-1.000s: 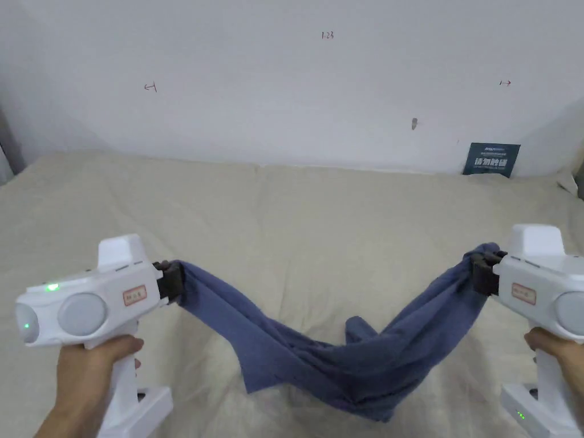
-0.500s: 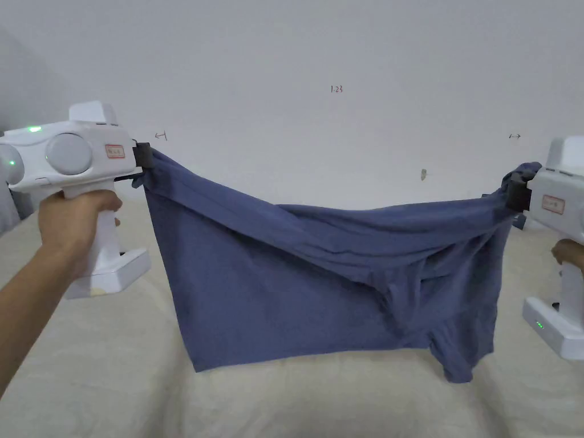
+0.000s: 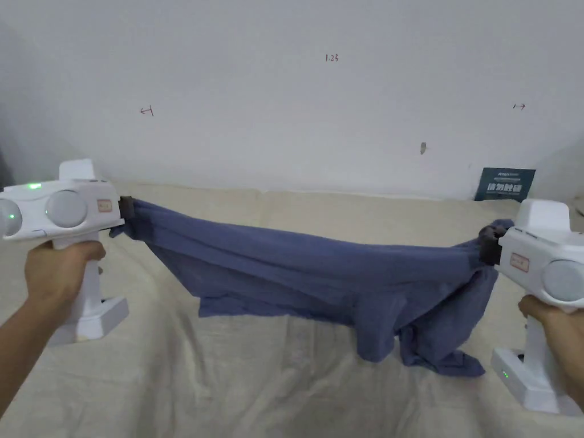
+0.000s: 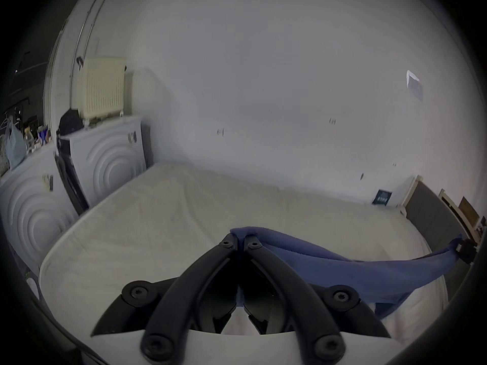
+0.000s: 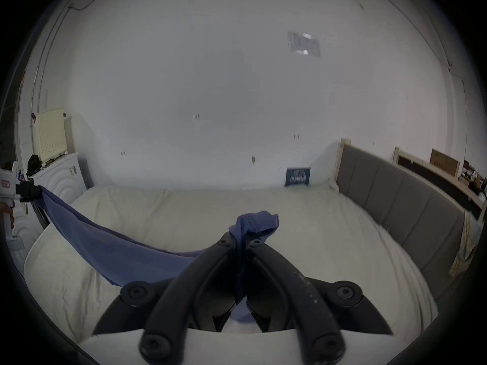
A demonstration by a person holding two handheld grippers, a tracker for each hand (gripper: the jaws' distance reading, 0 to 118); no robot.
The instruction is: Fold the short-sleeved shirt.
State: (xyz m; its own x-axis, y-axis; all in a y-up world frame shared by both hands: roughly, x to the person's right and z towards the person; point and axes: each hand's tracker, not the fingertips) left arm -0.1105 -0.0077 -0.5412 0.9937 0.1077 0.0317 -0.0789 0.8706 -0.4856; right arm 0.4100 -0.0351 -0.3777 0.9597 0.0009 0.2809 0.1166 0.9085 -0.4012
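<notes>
While stretched: shirt (image 3: pixel 319 274) hangs between both grippers over the bed (image 3: pixel 285 388), low end at 5 o'clock touching it
left gripper (image 3: pixel 126 207): jaws clamp shirt
right gripper (image 3: pixel 486 248): jaws clamp shirt
step: spreading
next: lower flat

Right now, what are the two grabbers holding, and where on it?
The blue shirt. The left gripper pinches one end of it, the right gripper pinches the bunched opposite end. It hangs stretched between them above the bed.

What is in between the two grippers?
The blue shirt stretches between the left gripper and the right gripper, both shut on it. Its middle sags toward the bed. The head view shows it best.
</notes>
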